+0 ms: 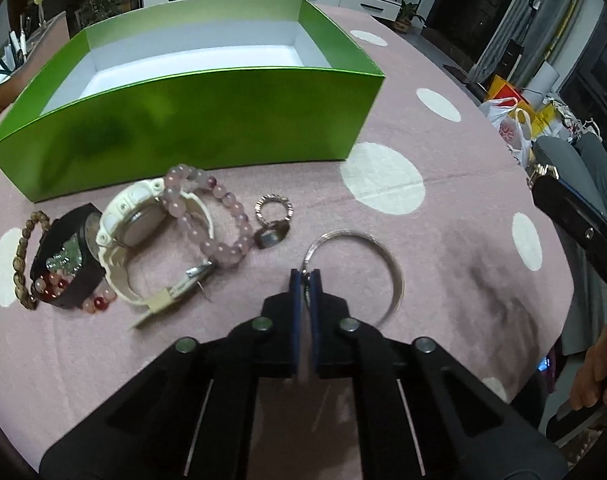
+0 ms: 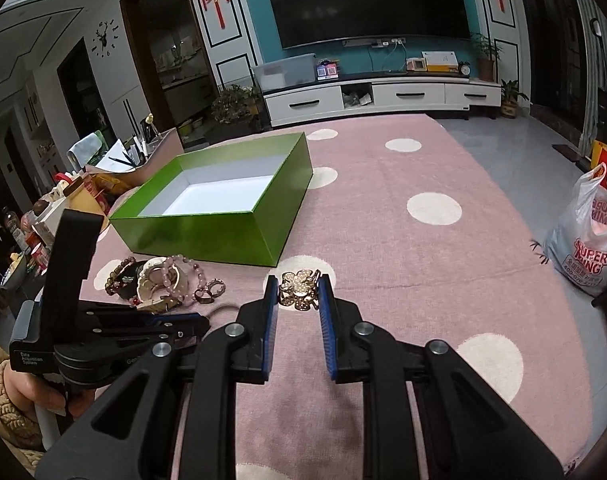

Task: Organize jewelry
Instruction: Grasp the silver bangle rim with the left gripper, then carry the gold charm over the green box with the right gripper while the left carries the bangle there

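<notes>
Pink cloth with cream dots is covering the table (image 1: 455, 148) I am working over. A green cardboard box (image 1: 207, 120) with a white inside is sitting open on it, nothing in it that I can see. Just in front of the box a heap of jewelry is lying: a white wristwatch (image 1: 143, 232) with a pink bead bracelet (image 1: 219, 216) draped over it, a black watch (image 1: 69, 260) beside a brown bead bracelet (image 1: 21, 256), and a sparkly ring (image 1: 273, 210) next to a dark one.

I am pinching the near rim of the thin silver bangle (image 1: 367, 252) with my left gripper (image 1: 306, 280), its blue pads pressed together on the wire. My right gripper (image 2: 298, 292) is holding a gold flower-shaped brooch (image 2: 299, 286) between its pads, above the cloth near the box's corner.
</notes>
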